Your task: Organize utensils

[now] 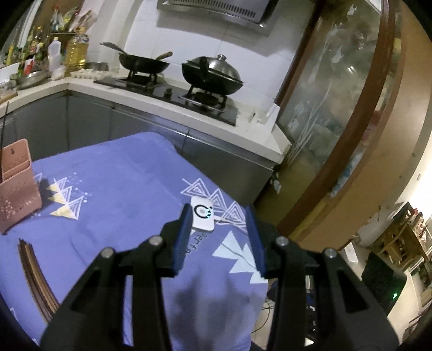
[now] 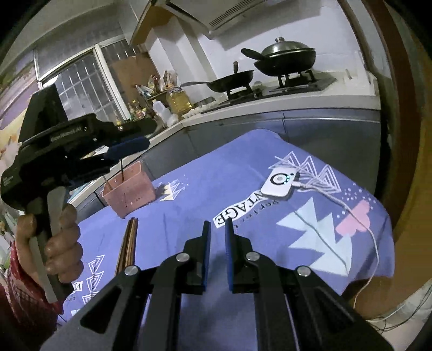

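The chopsticks [image 2: 129,247] are lying on the bench [image 2: 243,151], long axis pointing toward the holder [image 2: 129,193], left of the right tool [image 2: 217,229]. That tool is nearly closed and empty; the left tool [image 1: 217,229], nearer, is standing partly open, empty.

White-tiled wall [image 1: 151,35] noted behind L-shaped pale countertop [image 1: 259,135], grey cabinet fronts [image 1: 89,121] below. Black gas hob [image 1: 172,93] set into countertop; open wok [image 1: 144,64] and lidded wok [image 1: 213,74] seated on burners. Range hood [image 1: 216,9] mounted above. Barred window [image 2: 81,81] seen at corner. Glass door in brown wooden frame [image 1: 337,94] located beside counter end. Table draped in purple patterned cloth [image 1: 121,175]. Lighting dim.
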Tool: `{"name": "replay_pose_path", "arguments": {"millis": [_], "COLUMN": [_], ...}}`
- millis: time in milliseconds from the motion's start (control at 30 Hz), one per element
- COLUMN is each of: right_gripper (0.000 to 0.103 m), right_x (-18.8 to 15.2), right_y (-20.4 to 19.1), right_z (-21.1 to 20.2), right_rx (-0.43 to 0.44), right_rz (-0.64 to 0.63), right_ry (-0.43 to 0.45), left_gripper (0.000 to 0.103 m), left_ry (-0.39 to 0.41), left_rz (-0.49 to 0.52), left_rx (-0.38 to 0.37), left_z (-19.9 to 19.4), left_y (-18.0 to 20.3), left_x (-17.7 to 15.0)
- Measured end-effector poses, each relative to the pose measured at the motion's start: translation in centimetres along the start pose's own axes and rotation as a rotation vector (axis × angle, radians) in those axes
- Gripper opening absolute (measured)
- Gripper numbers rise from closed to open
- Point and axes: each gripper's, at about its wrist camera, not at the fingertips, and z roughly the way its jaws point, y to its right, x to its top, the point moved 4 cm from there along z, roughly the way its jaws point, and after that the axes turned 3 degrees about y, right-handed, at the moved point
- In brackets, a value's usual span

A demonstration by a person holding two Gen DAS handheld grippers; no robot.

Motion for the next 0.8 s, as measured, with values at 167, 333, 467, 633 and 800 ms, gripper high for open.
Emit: {"name": "replay_pose_path", "arguments": {"millis": [167, 333, 467, 633, 800], "right_gripper": [0.011, 0.011, 0.011, 0.011, 0.011], "right_x": [-0.4, -0.8, -1.0, -1.9, -3.3], "right_y": [-1.1, -3.9, -5.6, -6.8, -9.0], "right_z": [0.6, 0.7, 1.0, 2.6, 6.0], "right_rx": [0.014, 0.014, 0.011, 0.036, 0.101], "right_rz": [0.019, -0.052, -0.095, -0.107, -0.104], "right_ry": [-0.016, -0.024, -0.037, -0.071, -0.149], "left_gripper": [0.038, 0.038, 0.038, 0.038, 0.038], "left_ry": [0.03, 0.049, 0.049, 0.101, 0.128], "left_rz": [-0.011, -0.051, -0.077, -0.088, -0.095], "left_rx": [0.028, 0.089, 0.12, 0.151, 0.284], "left_z": [-2.5, -4.7, -5.8, -9.2, -15.1], "left_y": [-1.8, -5.3, -7.2, -9.2, -14.1], "left_x": [-0.1, -0.1, -0.2, -0.4, -2.6]}}
